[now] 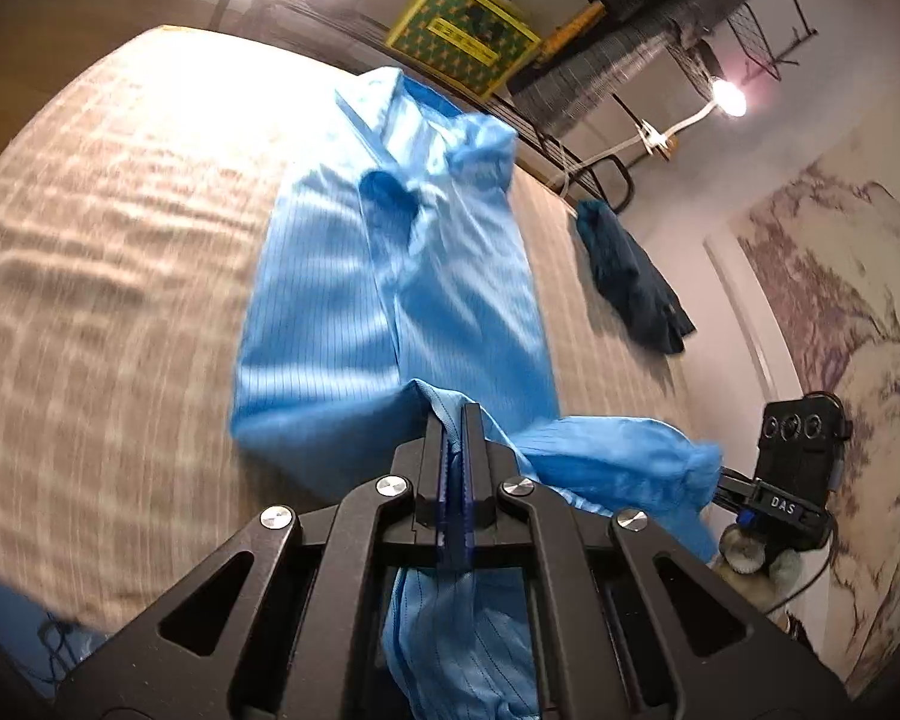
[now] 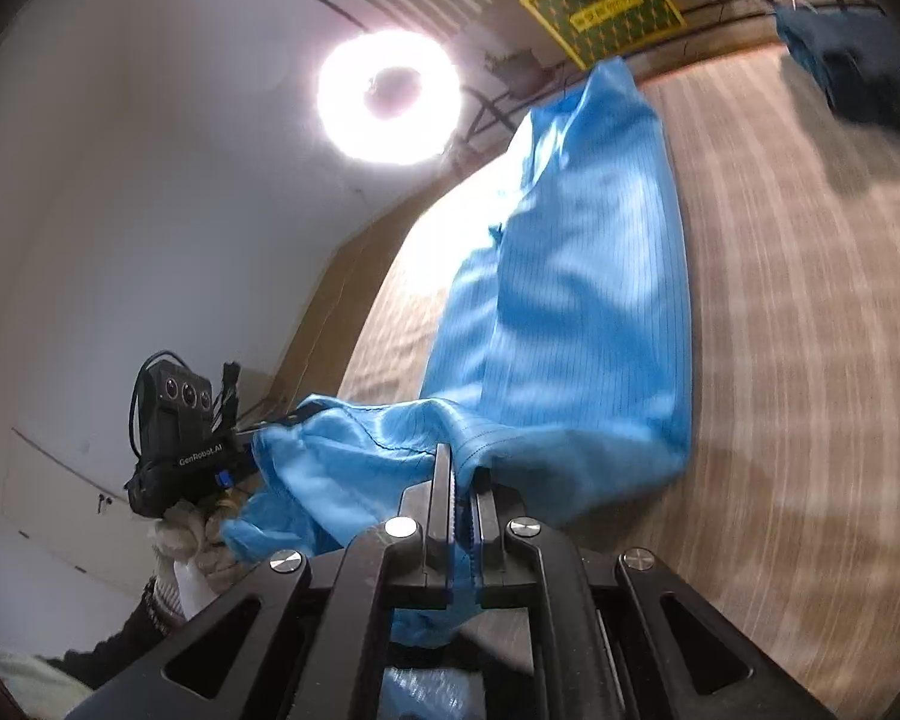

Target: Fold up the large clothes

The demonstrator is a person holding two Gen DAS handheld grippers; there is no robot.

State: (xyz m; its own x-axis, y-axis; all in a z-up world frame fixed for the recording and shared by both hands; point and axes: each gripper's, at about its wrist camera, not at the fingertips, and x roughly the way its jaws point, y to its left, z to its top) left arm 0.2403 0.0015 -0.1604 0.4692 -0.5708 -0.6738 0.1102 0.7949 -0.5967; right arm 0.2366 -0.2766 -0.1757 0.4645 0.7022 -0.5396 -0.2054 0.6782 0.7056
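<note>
A light blue pinstriped coat (image 1: 390, 300) lies lengthwise on the beige striped bed (image 1: 120, 300), collar at the far end. My left gripper (image 1: 453, 414) is shut on its near hem, lifted off the bed. My right gripper (image 2: 459, 468) is shut on the same hem of the coat (image 2: 570, 312) farther along. The hem hangs slack between the two. Each gripper shows in the other's view: the right gripper (image 1: 723, 483) at the right edge, the left gripper (image 2: 252, 450) at the left.
A dark blue garment (image 1: 630, 282) lies at the bed's (image 2: 780, 330) far side, also in the right wrist view (image 2: 840, 66). A yellow-green box (image 1: 462, 36) and a wire rack (image 1: 660, 12) stand beyond the bed. A ring light (image 2: 390, 96) glares.
</note>
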